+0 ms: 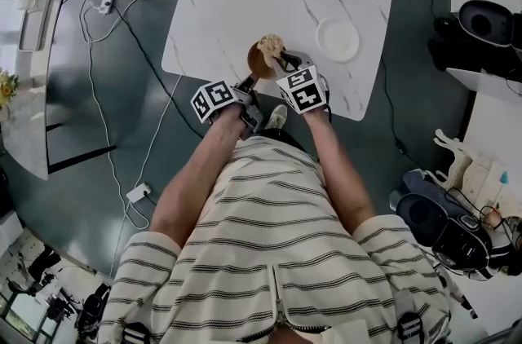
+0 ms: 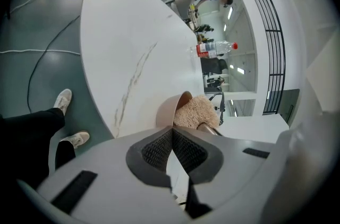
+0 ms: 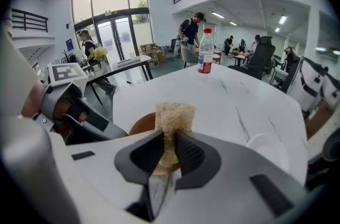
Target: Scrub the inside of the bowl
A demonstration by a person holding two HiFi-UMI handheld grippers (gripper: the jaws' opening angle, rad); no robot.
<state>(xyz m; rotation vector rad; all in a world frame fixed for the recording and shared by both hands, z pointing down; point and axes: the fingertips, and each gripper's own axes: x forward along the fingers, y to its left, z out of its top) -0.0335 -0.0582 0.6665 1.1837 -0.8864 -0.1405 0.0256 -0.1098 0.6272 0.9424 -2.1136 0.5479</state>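
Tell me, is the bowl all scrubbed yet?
Not yet, I think. Ready: the left gripper holds the bowl by its rim, and the right gripper grips the sponge. Happening: the sponge sits inside the bowl. Left: the scrubbing itself; I can't see how clean the inside is.

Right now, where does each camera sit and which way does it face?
Head view: on the person's head, facing steeply down at the table and bowl; both forearms and striped top show.
Left gripper view: on the left gripper, facing along its jaws, shut on the bowl's rim; the person's shoes show.
Right gripper view: on the right gripper, facing across the table, jaws shut on the sponge; the left gripper shows.
Shared: bowl, sponge and bottle, in all three.
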